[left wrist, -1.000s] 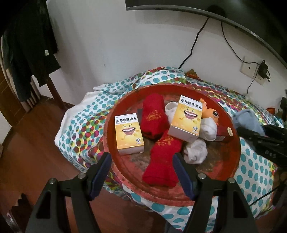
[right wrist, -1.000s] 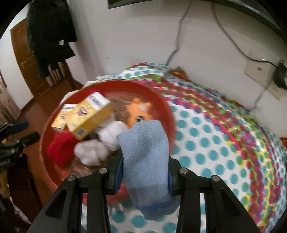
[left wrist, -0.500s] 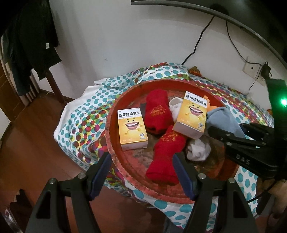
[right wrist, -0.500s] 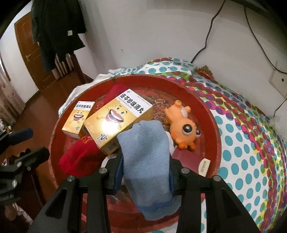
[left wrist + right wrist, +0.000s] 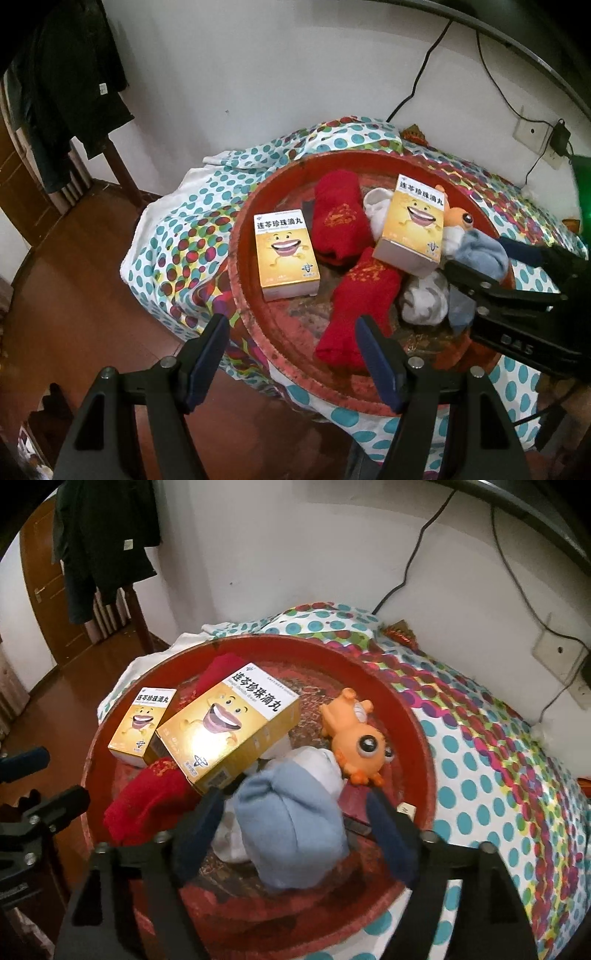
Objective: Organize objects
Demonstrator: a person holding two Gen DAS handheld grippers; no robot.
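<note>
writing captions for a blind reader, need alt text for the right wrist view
The right gripper, jaws just opened, straddles a light blue sock lying in a round red tray. Also in the tray: two yellow boxes, an orange toy and a red sock, on a polka-dot cloth.

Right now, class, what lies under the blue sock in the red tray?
Under the blue sock white socks show at its left and far edges, resting in the red tray. Whatever lies directly beneath stays covered.
</note>
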